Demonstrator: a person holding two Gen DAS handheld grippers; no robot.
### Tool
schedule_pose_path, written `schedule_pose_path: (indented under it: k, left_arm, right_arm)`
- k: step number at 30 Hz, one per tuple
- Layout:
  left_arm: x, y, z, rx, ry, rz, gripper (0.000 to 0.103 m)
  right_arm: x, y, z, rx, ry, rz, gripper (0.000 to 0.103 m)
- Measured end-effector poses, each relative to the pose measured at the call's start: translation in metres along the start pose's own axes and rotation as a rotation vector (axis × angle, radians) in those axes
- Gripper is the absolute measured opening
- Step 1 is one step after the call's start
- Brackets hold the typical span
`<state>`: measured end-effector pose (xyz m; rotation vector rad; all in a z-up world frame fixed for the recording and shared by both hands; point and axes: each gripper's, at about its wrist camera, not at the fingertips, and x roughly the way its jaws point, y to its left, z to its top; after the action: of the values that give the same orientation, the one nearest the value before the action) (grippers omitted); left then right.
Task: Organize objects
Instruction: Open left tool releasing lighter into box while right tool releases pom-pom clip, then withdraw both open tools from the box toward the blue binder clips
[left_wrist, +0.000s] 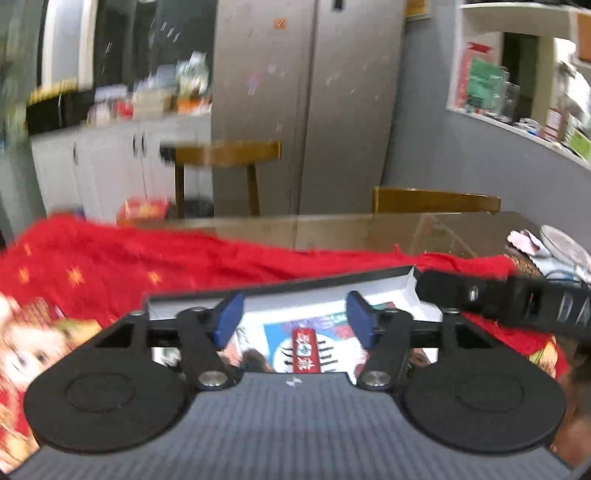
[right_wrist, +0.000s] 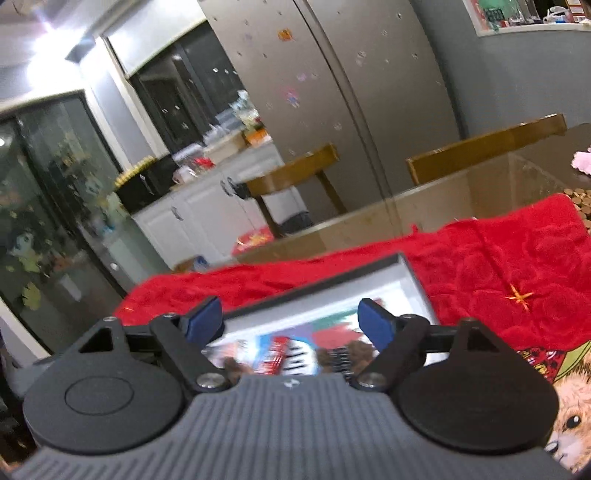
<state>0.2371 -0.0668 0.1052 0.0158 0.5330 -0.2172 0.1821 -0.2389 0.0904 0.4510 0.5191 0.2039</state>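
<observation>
Left gripper (left_wrist: 293, 319) spread wide, blue pads (left_wrist: 229, 318) well apart, nothing between them, hanging over an open white box (left_wrist: 280, 301) with a dark outer rim. Inside the box, a printed cartoon sheet (left_wrist: 314, 347) in blue, white and red, with a small red label (left_wrist: 306, 350) lying across it; details soft from blur. Box resting on a red cloth (left_wrist: 129, 266) dotted with small gold star shapes, spread over a glass-topped table (left_wrist: 369, 230). At the left edge of the cloth, a printed picture (left_wrist: 26, 350), too blurred to read. From the right in the left wrist view, a black tool arm (left_wrist: 498, 301) reaching in just beside the box's far right corner; contact with the box not clear. Right gripper (right_wrist: 291, 321) likewise spread, blue pads (right_wrist: 375, 325) apart and empty, poised above the same white box (right_wrist: 332, 295), whose contents (right_wrist: 295, 350) smear into coloured streaks. Red cloth (right_wrist: 498, 258) running on to the right, with a gold star (right_wrist: 519, 295) stitched in it and a furry cartoon animal print (right_wrist: 576, 410) at the lower right. Beyond the table, two wooden chairs (right_wrist: 487, 147), a tall grey refrigerator (right_wrist: 332, 74) speckled with small stickers, and white cabinets (right_wrist: 207, 214) with a cluttered counter (right_wrist: 207, 151). Dark glass doors (right_wrist: 55, 177) at the far left.
</observation>
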Motion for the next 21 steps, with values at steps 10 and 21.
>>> schedule_pose_path:
  k: [10,21]
  left_arm:
    - [-0.113,-0.003,-0.027,0.085,-0.17,0.033,0.074]
    - [-0.177,0.025,-0.122,0.143,-0.165,0.038,0.075]
  right_arm:
    - [-0.046,0.044,-0.007,-0.02,-0.008,0.028,0.091]
    - [-0.055,0.069,-0.032,-0.08,0.059,0.074,0.092]
